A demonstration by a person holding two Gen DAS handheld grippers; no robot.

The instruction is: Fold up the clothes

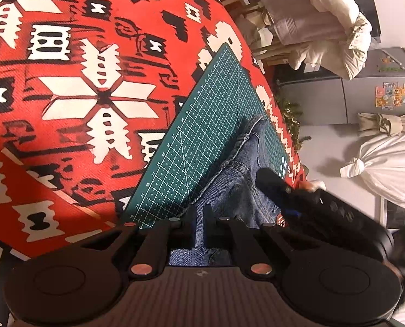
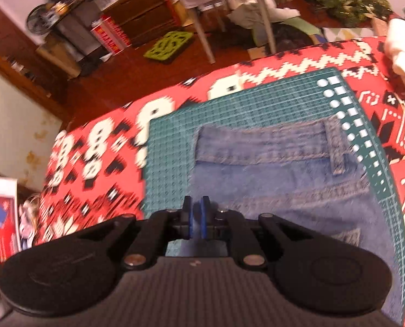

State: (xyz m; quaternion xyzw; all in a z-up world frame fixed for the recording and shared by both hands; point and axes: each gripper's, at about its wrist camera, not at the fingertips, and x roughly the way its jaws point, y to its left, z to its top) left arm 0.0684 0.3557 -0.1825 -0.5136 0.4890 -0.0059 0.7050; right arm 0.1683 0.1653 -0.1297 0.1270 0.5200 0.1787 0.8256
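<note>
The jeans (image 2: pixel 289 179) lie on the green cutting mat (image 2: pixel 169 147), long axis running away from the left gripper (image 1: pixel 199 209), which pinches denim; the right gripper (image 2: pixel 196 204) hovers above, fingers nearly together, holding nothing.

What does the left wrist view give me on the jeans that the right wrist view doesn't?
Left wrist only: the left gripper shut on bunched jeans, with the right gripper reaching in from the side. Right wrist only: the waistband and belt loop lying flat, and the right gripper's blue pads nearly closed; whether they pinch denim is unclear. Both: the jeans on the green cutting mat over the red patterned cloth.
</note>
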